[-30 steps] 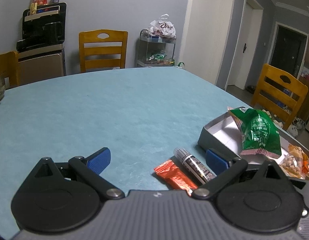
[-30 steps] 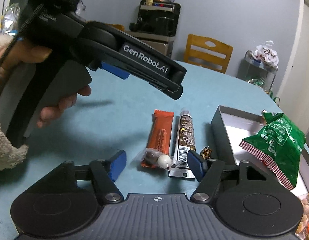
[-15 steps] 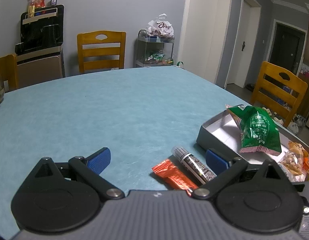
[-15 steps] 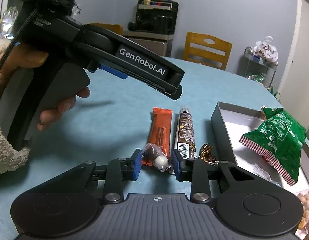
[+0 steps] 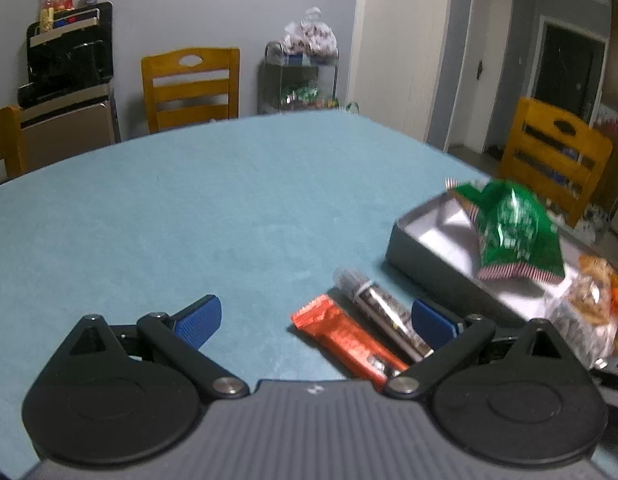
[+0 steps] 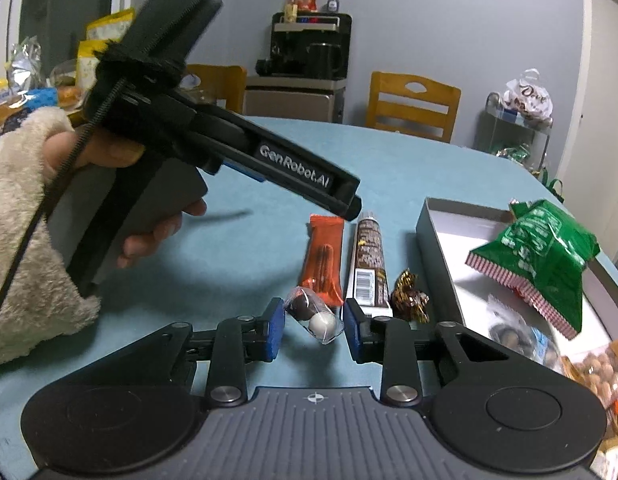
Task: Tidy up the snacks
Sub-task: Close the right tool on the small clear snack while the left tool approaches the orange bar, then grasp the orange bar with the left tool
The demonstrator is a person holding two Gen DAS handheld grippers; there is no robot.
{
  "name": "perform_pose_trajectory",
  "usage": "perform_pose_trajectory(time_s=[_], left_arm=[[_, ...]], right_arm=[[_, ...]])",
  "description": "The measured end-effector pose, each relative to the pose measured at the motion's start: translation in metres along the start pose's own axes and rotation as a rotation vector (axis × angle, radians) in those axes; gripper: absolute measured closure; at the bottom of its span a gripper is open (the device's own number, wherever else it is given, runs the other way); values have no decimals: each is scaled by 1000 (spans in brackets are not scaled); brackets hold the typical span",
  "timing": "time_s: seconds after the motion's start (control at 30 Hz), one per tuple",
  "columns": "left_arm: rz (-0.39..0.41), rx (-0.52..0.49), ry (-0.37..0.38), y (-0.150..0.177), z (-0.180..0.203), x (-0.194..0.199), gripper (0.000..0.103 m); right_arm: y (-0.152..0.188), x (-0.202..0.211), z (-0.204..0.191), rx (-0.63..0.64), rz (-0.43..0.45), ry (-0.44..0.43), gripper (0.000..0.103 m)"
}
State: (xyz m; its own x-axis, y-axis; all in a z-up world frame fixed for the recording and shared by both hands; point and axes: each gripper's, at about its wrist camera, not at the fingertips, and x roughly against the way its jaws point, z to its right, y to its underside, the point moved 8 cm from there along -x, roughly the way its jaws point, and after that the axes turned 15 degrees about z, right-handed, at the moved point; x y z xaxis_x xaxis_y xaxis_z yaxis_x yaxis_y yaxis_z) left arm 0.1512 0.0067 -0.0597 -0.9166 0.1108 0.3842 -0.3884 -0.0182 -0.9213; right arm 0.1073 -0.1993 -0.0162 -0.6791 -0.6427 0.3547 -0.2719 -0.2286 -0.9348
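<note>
Right tool (image 6: 313,328): blue pads narrowed on either side of a small clear packet (image 6: 315,316) holding one dark and one pale ball. The packet sits between the pads; the right pad looks to touch the wrapper, but contact on the left side cannot be confirmed, so whether the packet is actually gripped cannot be told. Packet overlaps the near end of the orange bar (image 6: 324,262).

Left tool (image 5: 315,318): released, pads spread wide, holding nothing. In the right wrist view it shows as a black pistol-grip body (image 6: 229,152) held above the surface by a hand (image 6: 149,216) in a fluffy cream sleeve (image 6: 25,248).

Layout on the teal surface (image 5: 229,208), from the right wrist view:
- orange bar lies lengthwise, pointing away from the camera
- brown-and-white tube snack (image 6: 369,264) just beside it on the right, roughly parallel
- gold-foil candy (image 6: 409,296) just right of the tube's near end, next to the box wall
- open grey box (image 6: 437,248) with white interior, right of these

Inside the box: green bag (image 6: 545,256) with a red-striped edge, propped against the far side wall; a small clear packet of dark pieces near its lower corner; a bag of nuts (image 6: 601,372) at the near right edge, partly cut off.

The left wrist view is motion-blurred, and it shows the orange bar and tube just ahead of the left tool's right pad (image 5: 433,322).

Background: wooden chairs (image 6: 413,104), a black appliance on a cabinet (image 6: 309,48), a glass cart with a bag on top (image 6: 525,120).
</note>
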Motion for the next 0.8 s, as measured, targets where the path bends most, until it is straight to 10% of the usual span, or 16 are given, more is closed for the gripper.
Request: perform_pose_trajectory(time_s=[0.37, 0.8], left_arm=[[-92, -57, 32, 21, 12, -14, 21], [-128, -98, 58, 26, 20, -16, 22]], right_arm=[[4, 8, -1, -24, 5, -1, 70], [3, 10, 0, -28, 17, -7, 70]])
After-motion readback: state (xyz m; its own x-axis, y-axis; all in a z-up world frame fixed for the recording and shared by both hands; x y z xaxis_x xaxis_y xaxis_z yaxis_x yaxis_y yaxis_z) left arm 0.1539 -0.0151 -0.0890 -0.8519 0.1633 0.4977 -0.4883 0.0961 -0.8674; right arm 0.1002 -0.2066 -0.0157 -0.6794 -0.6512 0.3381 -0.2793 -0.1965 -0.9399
